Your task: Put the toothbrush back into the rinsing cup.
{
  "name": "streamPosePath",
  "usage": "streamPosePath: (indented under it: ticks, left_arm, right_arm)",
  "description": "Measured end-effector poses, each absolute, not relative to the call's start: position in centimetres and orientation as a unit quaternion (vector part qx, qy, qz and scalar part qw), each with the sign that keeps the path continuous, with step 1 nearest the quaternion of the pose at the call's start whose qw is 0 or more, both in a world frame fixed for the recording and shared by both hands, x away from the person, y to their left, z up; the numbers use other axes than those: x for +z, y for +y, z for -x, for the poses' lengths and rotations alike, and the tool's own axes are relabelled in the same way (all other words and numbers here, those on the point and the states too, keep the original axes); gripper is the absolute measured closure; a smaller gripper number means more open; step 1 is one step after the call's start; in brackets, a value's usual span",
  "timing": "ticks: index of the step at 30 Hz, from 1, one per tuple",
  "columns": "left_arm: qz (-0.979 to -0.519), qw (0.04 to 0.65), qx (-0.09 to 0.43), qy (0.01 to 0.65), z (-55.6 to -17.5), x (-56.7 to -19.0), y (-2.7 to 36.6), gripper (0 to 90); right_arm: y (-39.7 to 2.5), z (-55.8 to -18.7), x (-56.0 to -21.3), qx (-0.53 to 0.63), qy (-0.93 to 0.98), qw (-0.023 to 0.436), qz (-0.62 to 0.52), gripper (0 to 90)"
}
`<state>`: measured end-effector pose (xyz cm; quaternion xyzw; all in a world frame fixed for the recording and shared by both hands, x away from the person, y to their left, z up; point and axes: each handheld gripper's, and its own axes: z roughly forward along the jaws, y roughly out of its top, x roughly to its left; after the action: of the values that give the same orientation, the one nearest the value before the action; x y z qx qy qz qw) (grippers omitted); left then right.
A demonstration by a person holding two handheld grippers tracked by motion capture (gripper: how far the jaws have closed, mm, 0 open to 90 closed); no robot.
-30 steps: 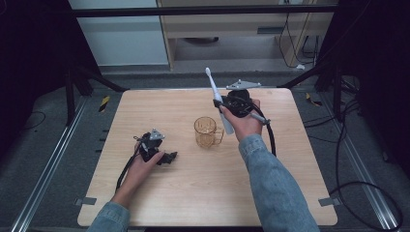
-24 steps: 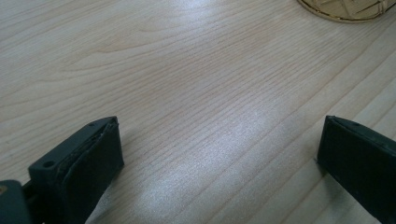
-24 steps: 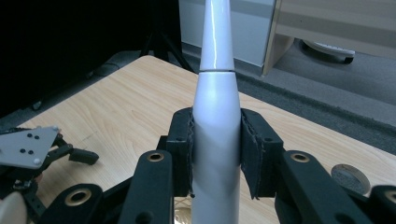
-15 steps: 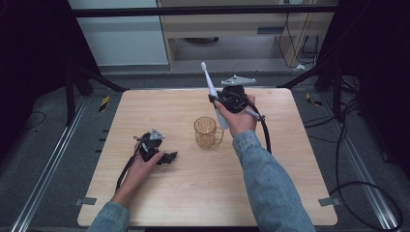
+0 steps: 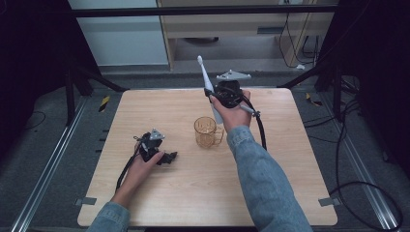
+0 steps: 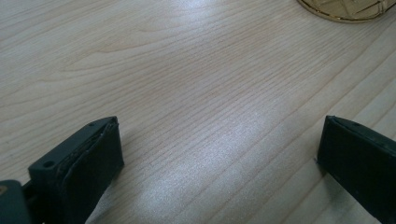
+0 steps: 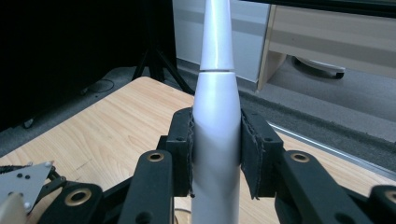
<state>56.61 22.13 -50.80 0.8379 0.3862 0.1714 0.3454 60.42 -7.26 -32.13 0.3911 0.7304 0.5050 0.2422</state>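
Person: blue denim sleeves. Left gripper (image 5: 167,157) and right gripper (image 7: 215,154): black jaws w/ ribbed pads, brass-ringed screw holes, grey 3-cornered top plates, black cables.

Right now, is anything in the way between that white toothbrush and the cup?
Nothing visible. The right tool holds the toothbrush above the table, its lower end just over the amber cup; the cup's mouth looks open.
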Motion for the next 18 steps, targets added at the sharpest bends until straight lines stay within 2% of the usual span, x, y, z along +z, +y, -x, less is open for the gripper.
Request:
streamPosePath:
  ticks: [18]
  left_arm:
    - [-0.838, 0.345, 0.171, 0.386, -56.6, -50.8, 22.1, 0.0]
  right_arm:
    - [-5.9, -62.1, -32.9, 0.515, 0.716, 0.245, -0.403, 66.9]
